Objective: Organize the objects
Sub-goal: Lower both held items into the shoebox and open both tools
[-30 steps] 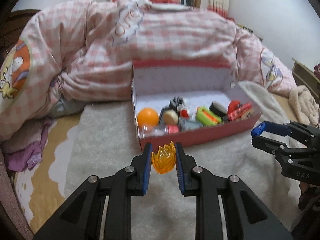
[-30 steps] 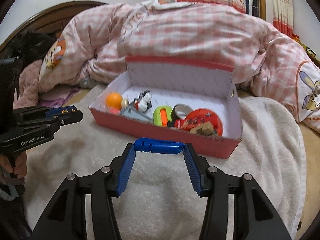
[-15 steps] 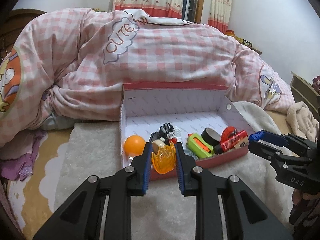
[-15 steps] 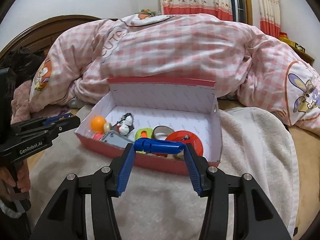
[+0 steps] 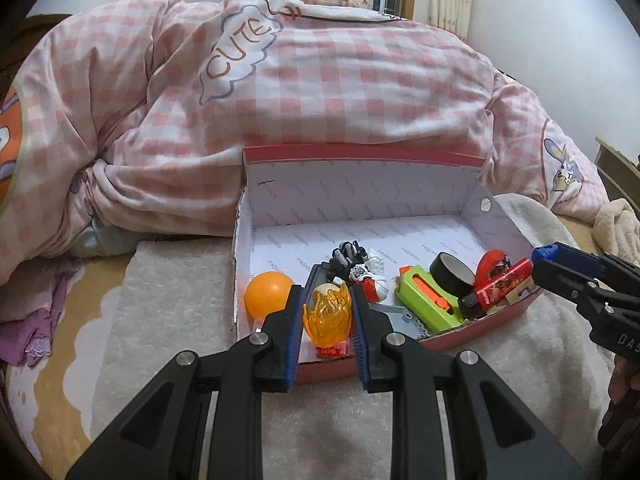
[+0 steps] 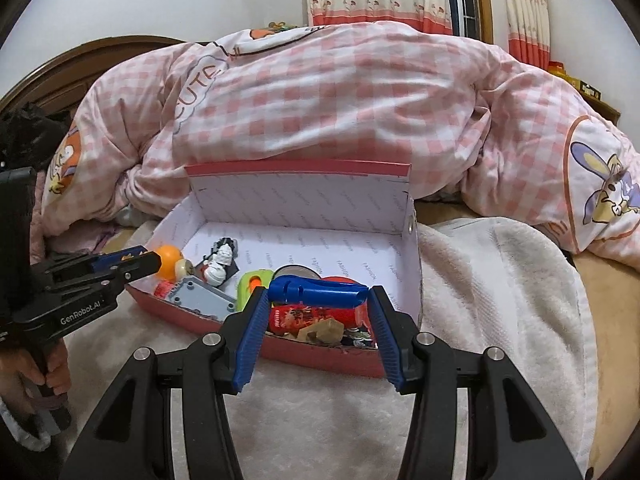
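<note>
Carrying a translucent orange flame-shaped toy point(image 5: 328, 316) and a blue plastic cylinder point(image 6: 318, 294), each clamped between jaws, we bring both above the red cardboard box point(image 5: 448, 340) for dropping.

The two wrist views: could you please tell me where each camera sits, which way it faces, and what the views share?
Left wrist view: on the left gripper, facing the red box; its fingers clamp an orange flame toy; the right gripper enters at right.
Right wrist view: on the right gripper, facing the box from its right end; a blue plastic piece spans the fingers; the left gripper and a hand show at left.
Shared: box, orange ball, pink checked quilt.
</note>
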The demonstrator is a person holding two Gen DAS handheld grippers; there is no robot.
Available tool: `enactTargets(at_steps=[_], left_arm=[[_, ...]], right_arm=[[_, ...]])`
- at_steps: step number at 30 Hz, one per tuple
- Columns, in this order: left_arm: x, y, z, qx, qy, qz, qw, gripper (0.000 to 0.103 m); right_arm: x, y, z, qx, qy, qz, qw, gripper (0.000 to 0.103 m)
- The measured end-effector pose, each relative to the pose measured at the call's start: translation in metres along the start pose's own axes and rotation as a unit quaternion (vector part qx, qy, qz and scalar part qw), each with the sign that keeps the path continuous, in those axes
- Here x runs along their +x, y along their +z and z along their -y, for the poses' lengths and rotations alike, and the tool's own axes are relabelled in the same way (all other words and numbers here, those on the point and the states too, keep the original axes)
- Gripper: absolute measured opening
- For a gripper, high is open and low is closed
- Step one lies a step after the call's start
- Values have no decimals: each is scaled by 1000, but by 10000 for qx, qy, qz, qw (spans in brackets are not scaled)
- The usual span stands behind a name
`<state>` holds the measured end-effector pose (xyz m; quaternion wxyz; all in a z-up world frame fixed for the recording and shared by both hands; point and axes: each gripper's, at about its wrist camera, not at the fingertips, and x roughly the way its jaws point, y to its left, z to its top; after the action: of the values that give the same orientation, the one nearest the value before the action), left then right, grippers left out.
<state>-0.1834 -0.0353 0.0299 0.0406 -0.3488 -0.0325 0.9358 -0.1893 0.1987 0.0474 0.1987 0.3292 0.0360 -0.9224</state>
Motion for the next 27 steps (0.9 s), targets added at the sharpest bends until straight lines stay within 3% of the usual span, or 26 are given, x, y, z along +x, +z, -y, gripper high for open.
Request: enactTargets(at_steps=[27], left_arm=[[26, -5, -13, 24, 134, -121, 9998, 22]], right_arm=[[33, -14, 2, -187, -148, -191, 9995, 51]])
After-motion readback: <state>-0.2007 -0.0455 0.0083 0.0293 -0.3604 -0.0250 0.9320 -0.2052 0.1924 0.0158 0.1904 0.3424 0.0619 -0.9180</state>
